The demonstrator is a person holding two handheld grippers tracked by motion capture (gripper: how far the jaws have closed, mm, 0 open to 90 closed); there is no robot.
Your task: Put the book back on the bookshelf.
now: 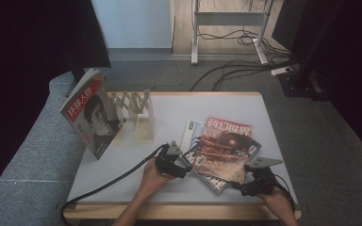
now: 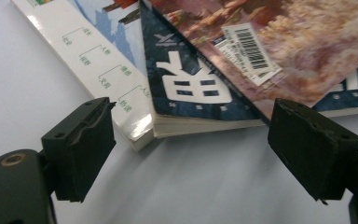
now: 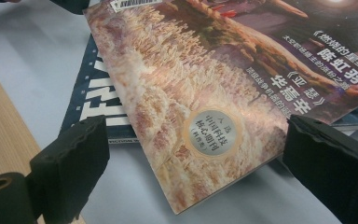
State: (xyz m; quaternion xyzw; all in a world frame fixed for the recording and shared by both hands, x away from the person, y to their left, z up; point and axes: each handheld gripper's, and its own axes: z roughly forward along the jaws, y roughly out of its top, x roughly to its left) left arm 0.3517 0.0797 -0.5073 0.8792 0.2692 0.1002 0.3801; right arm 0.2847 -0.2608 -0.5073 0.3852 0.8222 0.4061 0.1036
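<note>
High view: a stack of three magazines on the desk point(image 1: 169, 117); the red magazine point(image 1: 224, 148) lies on top, askew. The left tool point(image 1: 185, 165) sits at the stack's near-left corner, the right tool point(image 1: 244, 182) at its near-right corner. A wooden rack point(image 1: 139, 115) stands far-left of the stack, a portrait magazine point(image 1: 92, 115) leaning on it.

Left gripper view: the tool is wide, holding nothing; the blue magazine point(image 2: 191, 88) lies ahead of the jaws, the red one point(image 2: 298, 46) on top.

Right gripper view: jaws wide, the red magazine's point(image 3: 205, 102) raised corner between them. Advice: close on that corner alone, clear of the blue cover point(image 3: 95, 109) beneath.
</note>
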